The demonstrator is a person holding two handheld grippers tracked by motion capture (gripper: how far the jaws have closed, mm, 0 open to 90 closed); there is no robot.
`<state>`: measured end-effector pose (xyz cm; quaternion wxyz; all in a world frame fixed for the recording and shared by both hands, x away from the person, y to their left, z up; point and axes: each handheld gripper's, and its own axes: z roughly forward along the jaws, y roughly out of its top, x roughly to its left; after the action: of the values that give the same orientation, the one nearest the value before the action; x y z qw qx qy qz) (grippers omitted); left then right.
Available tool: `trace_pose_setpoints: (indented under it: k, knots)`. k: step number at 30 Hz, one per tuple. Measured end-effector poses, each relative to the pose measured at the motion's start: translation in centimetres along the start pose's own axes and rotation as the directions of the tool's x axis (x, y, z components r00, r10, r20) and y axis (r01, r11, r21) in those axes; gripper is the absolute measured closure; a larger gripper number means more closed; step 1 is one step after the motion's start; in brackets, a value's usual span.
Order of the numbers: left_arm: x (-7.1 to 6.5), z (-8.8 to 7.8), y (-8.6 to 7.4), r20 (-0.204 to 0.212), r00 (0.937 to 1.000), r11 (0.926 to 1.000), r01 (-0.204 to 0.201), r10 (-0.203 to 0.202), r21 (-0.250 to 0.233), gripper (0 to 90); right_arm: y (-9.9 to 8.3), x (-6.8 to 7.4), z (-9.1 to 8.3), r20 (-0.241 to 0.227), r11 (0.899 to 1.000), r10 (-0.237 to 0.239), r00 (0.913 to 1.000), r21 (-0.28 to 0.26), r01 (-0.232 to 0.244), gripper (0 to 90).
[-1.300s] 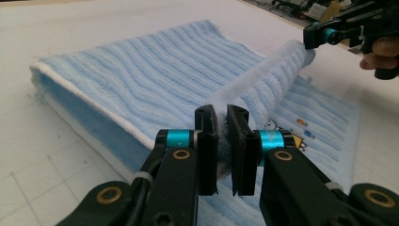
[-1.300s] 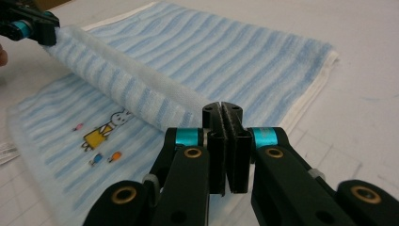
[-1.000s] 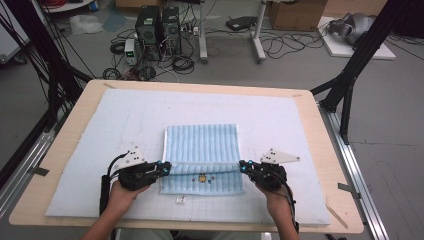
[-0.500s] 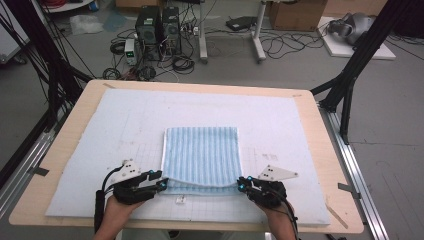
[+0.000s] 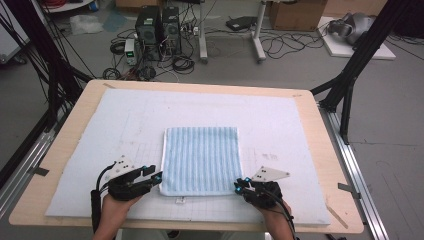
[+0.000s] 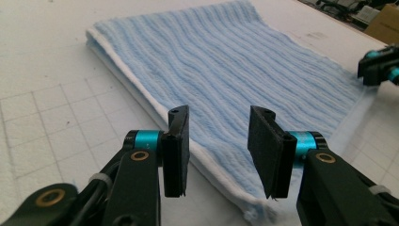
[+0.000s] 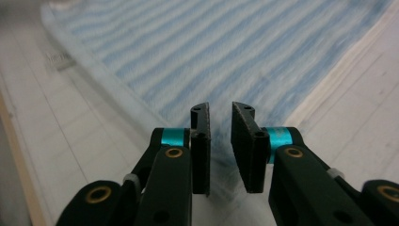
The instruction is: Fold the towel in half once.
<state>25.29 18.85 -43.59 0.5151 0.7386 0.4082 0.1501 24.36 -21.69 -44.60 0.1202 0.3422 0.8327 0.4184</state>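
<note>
Towel (image 5: 201, 160), folded, blue-striped with a white edge, lies flat at the lower middle of the high view on the white gridded mat (image 5: 300, 125), its near edge between the two grippers.

At the bottom left of that view the person's left hand (image 5: 112, 212) comes up from the lower edge, forearm angled slightly rightward, holding the left gripper (image 5: 156, 177) low and nearly level, its tips pointing right at the towel's near left corner. In the left gripper view its jaws stand moderately apart with nothing between them, having just closed a little; the towel's white corner edge (image 6: 221, 181) lies below and beyond the gap.

At the bottom right the right hand (image 5: 275, 217) rises from the lower edge and holds the right gripper (image 5: 241, 186) pointing left and slightly up-frame at the near right corner. In the right gripper view its jaws (image 7: 220, 141) stand narrowly apart, having just been closing a little, a slim empty gap showing between the pads above the towel's blurred corner (image 7: 226, 162).

Farther up the frame, the mat covers the wooden table (image 5: 95, 87).
</note>
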Motion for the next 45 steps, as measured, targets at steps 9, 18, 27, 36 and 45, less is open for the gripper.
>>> trace_pose_setpoints:
  k: [9,18,27,36,45]
  knots:
    - [2.5,2.3,2.2,-0.028,0.9986,0.9989,0.044,-0.044,0.014,79.8,0.4,-0.3,-0.9,-0.03,0.999,0.008,0.9995,-0.039,-0.009,76.3]
    - [5.5,6.3,4.5,-0.032,0.9982,0.9979,0.052,-0.051,0.039,81.7,1.4,-2.5,-0.4,0.002,0.995,0.054,0.9985,-0.084,-0.054,73.7]
    - [6.7,10.8,5.9,-0.062,0.9979,0.9928,0.026,-0.019,0.117,84.5,2.3,-3.8,0.7,0.02,0.993,0.078,0.9968,-0.091,-0.076,72.6]
    - [7.4,13.4,6.8,-0.19,0.9806,0.982,-0.011,0.047,0.189,87.0,3.5,-5.5,2.6,0.035,0.993,0.088,0.9955,-0.077,-0.085,72.6]
    - [8.1,14.0,6.8,-0.191,0.9815,0.9884,0.015,0.014,0.151,83.8,7.5,-9.5,6.2,0.11,0.993,0.098,0.9891,-0.071,-0.091,73.0]
